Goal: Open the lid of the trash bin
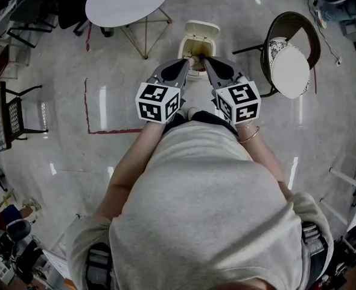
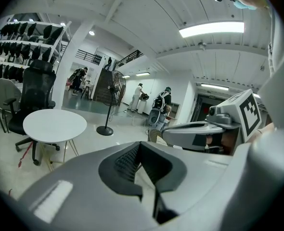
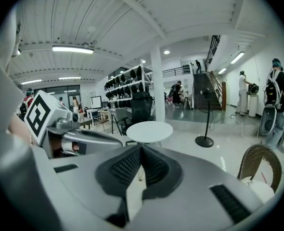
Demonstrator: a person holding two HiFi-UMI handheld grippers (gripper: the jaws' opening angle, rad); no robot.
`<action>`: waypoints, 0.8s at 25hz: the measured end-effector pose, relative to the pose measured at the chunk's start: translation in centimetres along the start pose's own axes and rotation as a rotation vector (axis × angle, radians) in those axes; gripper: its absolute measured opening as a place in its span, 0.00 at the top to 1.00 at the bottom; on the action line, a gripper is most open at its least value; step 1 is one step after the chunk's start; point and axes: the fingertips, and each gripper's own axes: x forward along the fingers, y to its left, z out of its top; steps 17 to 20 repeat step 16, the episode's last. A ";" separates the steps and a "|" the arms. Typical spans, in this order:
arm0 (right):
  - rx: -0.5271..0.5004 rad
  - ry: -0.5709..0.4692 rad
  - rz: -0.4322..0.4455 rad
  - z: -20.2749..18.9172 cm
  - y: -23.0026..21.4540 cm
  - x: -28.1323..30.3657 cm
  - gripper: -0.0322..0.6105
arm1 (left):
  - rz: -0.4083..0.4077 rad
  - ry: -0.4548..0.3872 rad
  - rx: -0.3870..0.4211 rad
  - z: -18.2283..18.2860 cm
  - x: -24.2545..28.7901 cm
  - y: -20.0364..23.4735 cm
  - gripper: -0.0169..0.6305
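A small cream trash bin (image 1: 200, 36) stands on the floor just ahead of the person. From above its top shows a pale rim around a darker middle; I cannot tell how the lid stands. My left gripper (image 1: 186, 63) and right gripper (image 1: 206, 61) are held side by side at waist height, their tips over the bin's near edge. Both point level across the room, so neither gripper view shows the bin. The left gripper (image 2: 139, 144) has its jaws together with nothing between them. So does the right gripper (image 3: 141, 147).
A white round table (image 1: 128, 2) stands left of the bin and a wicker chair with a cushion (image 1: 289, 65) stands right of it. Red tape lines (image 1: 87, 110) mark the floor. A black chair (image 1: 9, 116) is at far left. A pedestal fan (image 2: 106, 129) stands further off.
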 end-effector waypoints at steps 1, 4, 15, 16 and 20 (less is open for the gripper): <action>0.000 0.000 -0.001 0.0 0.1 0.0 0.94 | 0.000 -0.001 0.000 0.0 -0.1 0.0 0.96; -0.003 0.003 -0.002 0.1 0.2 0.1 0.94 | -0.003 -0.003 -0.004 0.1 -0.3 0.1 0.96; -0.016 0.030 0.011 -0.5 0.6 0.5 0.94 | -0.016 0.003 -0.008 -0.1 -0.1 0.1 0.96; -0.023 0.036 0.014 -0.6 0.7 0.6 0.94 | -0.018 0.002 -0.009 -0.1 -0.1 0.1 0.96; -0.023 0.036 0.014 -0.6 0.7 0.6 0.94 | -0.018 0.002 -0.009 -0.1 -0.1 0.1 0.96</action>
